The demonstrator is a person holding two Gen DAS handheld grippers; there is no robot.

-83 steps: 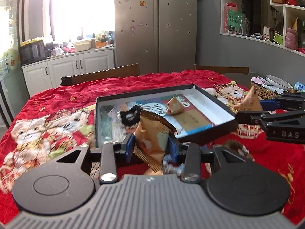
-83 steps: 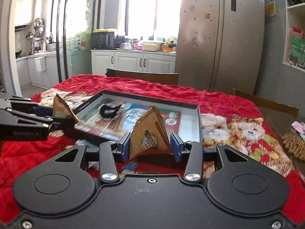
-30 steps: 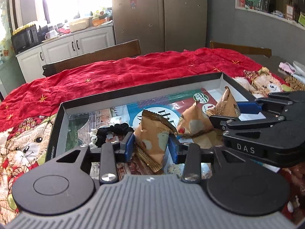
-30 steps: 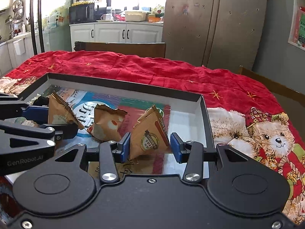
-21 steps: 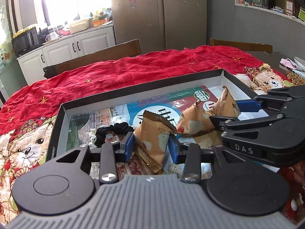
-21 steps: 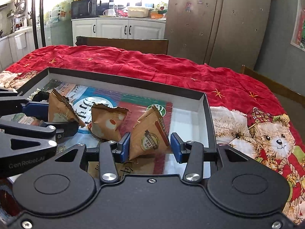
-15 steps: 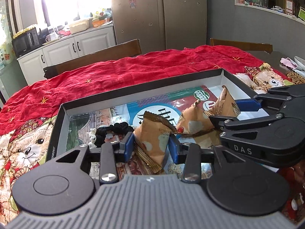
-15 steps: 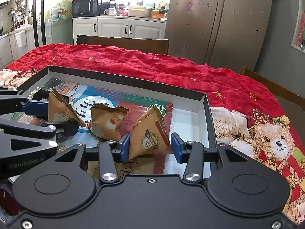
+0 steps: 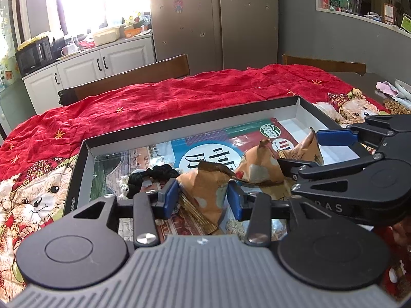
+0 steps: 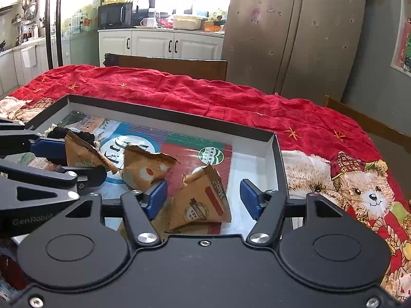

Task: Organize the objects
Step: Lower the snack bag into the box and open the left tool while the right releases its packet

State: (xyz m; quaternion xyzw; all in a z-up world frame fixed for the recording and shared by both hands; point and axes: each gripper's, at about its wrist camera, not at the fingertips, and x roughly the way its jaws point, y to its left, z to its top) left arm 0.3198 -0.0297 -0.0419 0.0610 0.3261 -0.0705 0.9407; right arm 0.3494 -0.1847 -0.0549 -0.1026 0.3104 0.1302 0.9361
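A shallow black tray (image 9: 179,125) with a printed lining sits on the red bear-print cloth; it also shows in the right wrist view (image 10: 169,114). My left gripper (image 9: 203,199) is shut on a brown triangular snack packet (image 9: 205,192) low over the tray. My right gripper (image 10: 203,199) is open; its brown packet (image 10: 203,202) stands loose on the tray floor between the jaws. A third brown packet (image 10: 143,169) lies in the tray between the two grippers. A black hair tie (image 9: 151,177) lies at the tray's left part.
The red cloth (image 10: 179,89) covers the table around the tray. Wooden chair backs (image 9: 128,77) stand behind the table. Small dishes and snacks (image 9: 395,95) sit at the far right edge.
My right gripper has opened and let go of its packet, which now rests in the tray. My left gripper still holds its packet over the tray.
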